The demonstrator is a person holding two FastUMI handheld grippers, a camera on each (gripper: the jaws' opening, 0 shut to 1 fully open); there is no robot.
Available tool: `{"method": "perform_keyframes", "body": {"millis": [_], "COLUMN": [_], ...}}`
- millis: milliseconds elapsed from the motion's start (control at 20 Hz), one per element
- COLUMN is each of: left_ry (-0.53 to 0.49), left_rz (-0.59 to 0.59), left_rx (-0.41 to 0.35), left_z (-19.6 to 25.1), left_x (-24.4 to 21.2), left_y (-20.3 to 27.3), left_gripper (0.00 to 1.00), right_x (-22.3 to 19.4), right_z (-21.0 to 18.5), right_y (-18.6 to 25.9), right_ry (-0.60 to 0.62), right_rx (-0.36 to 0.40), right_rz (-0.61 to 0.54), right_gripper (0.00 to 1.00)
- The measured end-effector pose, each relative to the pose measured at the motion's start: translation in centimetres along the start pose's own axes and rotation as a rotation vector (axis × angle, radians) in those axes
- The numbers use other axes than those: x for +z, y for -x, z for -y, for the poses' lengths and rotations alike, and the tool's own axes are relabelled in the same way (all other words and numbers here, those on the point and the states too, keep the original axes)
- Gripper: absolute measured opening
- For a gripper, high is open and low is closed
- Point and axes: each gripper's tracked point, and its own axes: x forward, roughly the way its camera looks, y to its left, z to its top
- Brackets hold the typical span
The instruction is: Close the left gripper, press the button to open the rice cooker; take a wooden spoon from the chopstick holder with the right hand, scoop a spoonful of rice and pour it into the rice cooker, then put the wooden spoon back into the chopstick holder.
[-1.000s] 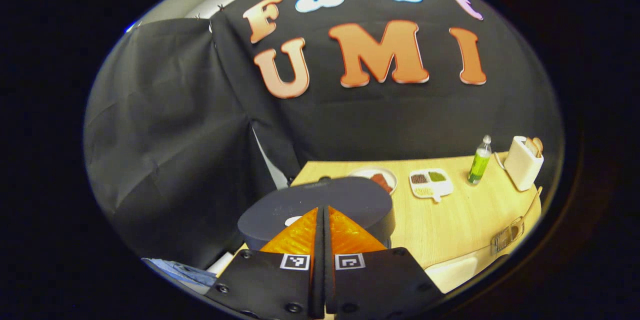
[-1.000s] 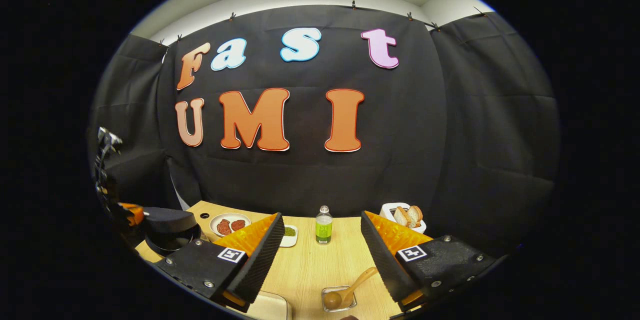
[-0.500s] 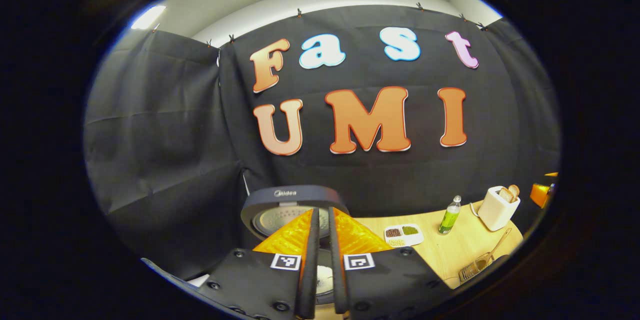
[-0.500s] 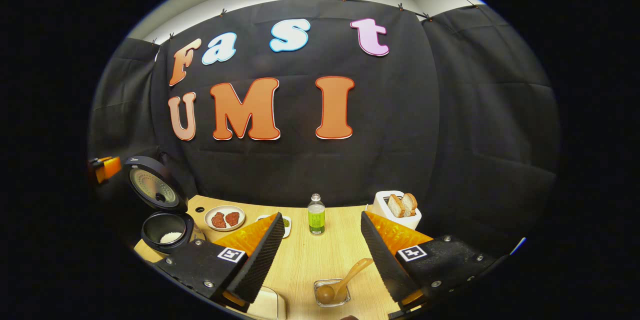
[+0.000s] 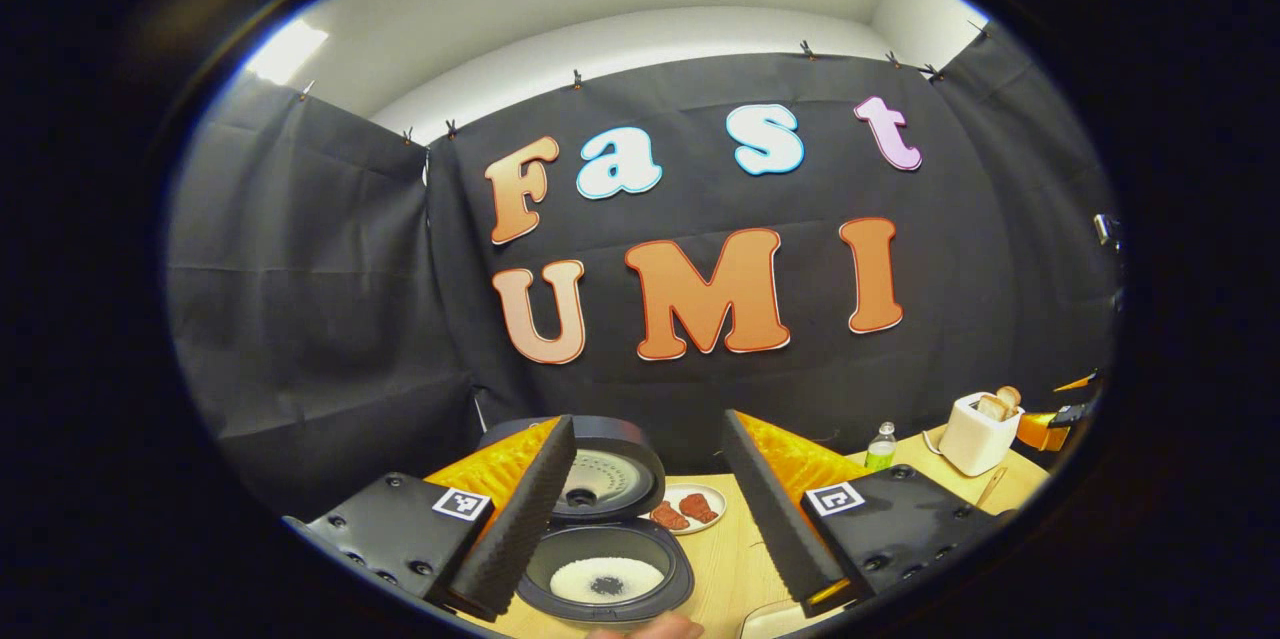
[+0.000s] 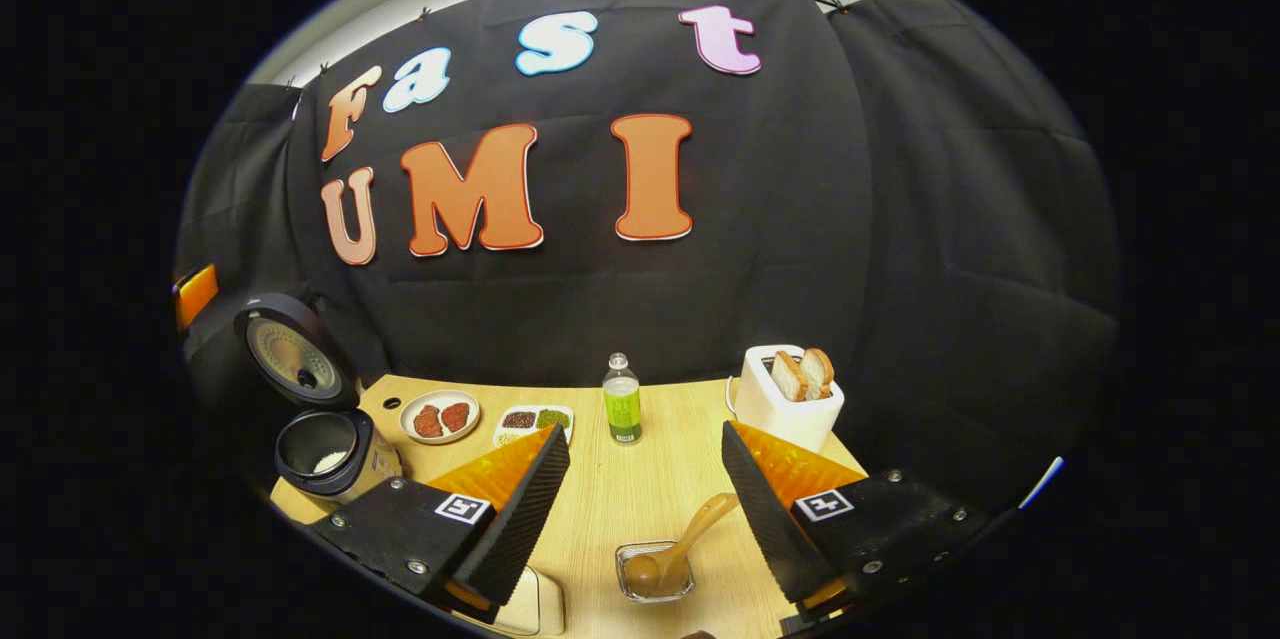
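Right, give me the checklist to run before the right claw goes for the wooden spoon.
1. Rice cooker lid up: ok, it stands open, with rice in the pot.
2. Right claw open: ok, fingers wide apart.
3. Wooden spoon in the chopstick holder: ok, handle leans up and right, between the fingers' line.
4. Right claw free of load: ok, nothing between its fingers.
5. Left claw away from the spoon: ok, open, above the cooker.
6. Rice to scoop from: cannot tell.
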Motion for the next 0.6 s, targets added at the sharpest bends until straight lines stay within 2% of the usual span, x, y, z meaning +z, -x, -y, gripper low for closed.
{"method": "perform_keyframes", "body": {"millis": [150, 250, 500, 600], "left_ry": [-0.002, -0.009, -0.031, -0.038], "left_rz": [0.01, 0.007, 0.009, -0.003], "left_rx": [0.003, 0.004, 0.02, 0.032], "left_z": [0.5, 0.7, 1.1, 1.2], "left_x": [-0.2, -0.4, -0.9, -1.3], "left_y": [0.2, 0.3, 0.7, 0.8], "left_gripper": [0.93, 0.93, 1.0, 0.99], "right_x": [-1.1, -1.8, -4.2, -5.4], "right_z": [0.8, 1.3, 2.8, 3.8], "right_y": [-0.8, -1.3, -2.7, -3.4], "right_ry": [-0.009, -0.011, -0.019, -0.019], "right_rx": [-0.006, -0.008, -0.02, -0.033], "right_rz": [-0.025, -0.037, -0.088, -0.115], "right_gripper": [0.95, 0.95, 0.95, 0.95]}}
